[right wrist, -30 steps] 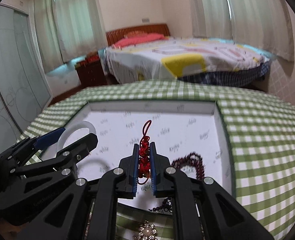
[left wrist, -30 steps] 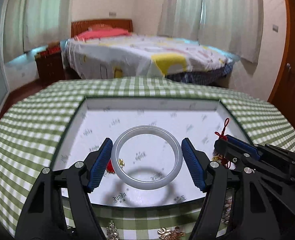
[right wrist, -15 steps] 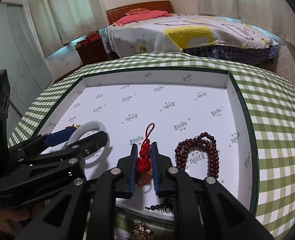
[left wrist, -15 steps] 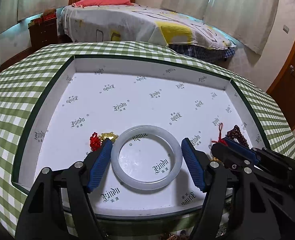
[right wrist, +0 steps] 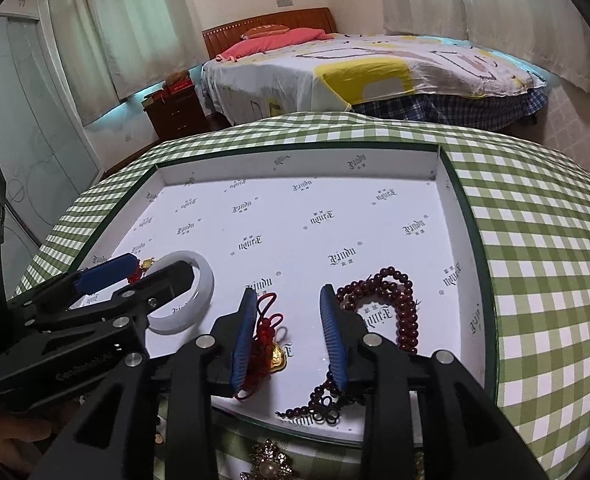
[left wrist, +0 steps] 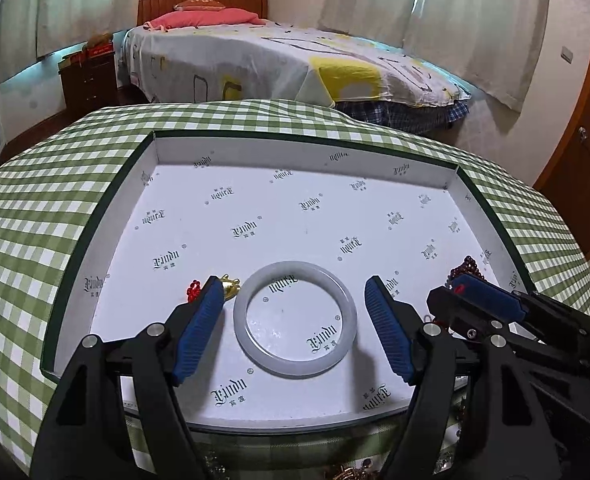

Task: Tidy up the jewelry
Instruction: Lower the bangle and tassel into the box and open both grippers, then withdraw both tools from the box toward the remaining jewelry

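**Clerk:** Item one, left gripper (left wrist: 293,330): black frame, blue ribbed pads, jaws spread wide. What does it hold?

**Checker:** Nothing. The pale white jade-like bangle (left wrist: 293,319) lies flat on the tray floor between the pads, with a gap on each side. The left pad (left wrist: 199,334) stands just beside a small gold charm on a red knotted cord (left wrist: 226,285), which lies left of the bangle; whether they touch cannot be told.

**Clerk:** Item two, the container?

**Checker:** Shallow white box tray with a dark green rim and printed lettering (left wrist: 295,148), resting on a table under a green-and-white checked cloth (left wrist: 35,208). All listed jewelry sits in its near half.

**Clerk:** Item three, right gripper (right wrist: 289,338)?

**Checker:** Same build, jaws parted wide, gripping nothing. A red knotted tassel with a gold ingot-shaped charm (right wrist: 269,340) lies on the tray floor between the pads, pressed up against the left pad (right wrist: 242,344); the right pad stands apart from it.

**Clerk:** Item four, further right?

**Checker:** A string of dark red round beads (right wrist: 391,304), looped on the tray floor just right of the right pad (right wrist: 333,340), its tail trailing under that finger towards the near rim.

**Clerk:** Outside the tray?

**Checker:** A gold brooch with a pearl centre (right wrist: 269,466) on the cloth in front of the near rim.
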Tool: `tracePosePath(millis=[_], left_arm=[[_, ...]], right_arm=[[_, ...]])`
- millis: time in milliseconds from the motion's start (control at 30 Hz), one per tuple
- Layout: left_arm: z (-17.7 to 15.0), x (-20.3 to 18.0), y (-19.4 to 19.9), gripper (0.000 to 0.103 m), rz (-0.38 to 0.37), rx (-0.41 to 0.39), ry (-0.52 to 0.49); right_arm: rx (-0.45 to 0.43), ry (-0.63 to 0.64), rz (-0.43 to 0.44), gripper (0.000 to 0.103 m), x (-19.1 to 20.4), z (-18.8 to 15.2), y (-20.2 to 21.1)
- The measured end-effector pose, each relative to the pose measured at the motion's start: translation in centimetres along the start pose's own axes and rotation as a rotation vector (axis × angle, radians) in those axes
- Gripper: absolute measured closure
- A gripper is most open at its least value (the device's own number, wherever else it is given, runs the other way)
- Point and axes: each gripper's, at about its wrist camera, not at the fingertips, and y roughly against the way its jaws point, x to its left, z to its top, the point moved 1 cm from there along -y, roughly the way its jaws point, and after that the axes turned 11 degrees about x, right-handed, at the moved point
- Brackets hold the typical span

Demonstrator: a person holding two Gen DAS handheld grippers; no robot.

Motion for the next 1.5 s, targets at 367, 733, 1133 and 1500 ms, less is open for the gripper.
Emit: tracePosePath(millis=[367, 733, 1133, 1500], left_arm=[[-0.3, -0.1, 1.7, 0.029, 0.033, -0.044, -0.007], [-2.0, -0.1, 6.1, 0.023, 0.064, -0.146, -0.023], [-5.7, 1.9, 10.5, 0.019, 0.103, -0.22, 0.021], [-10.9, 4.0, 12.1, 0.019, 0.145, -0.23, 0.063]], right_arm=[[-0.024, 0.004, -0.029, 0.06, 0.1, -0.2, 0.9], [-0.077, 0.019, -0.069, 0.05, 0.8, -1.7, 3.7], [-0.13, -0.014, -0.121, 0.044, -0.2, -4.4, 7.3], [-0.161, -0.012, -0.15, 0.044, -0.2, -8.5, 8.7]])
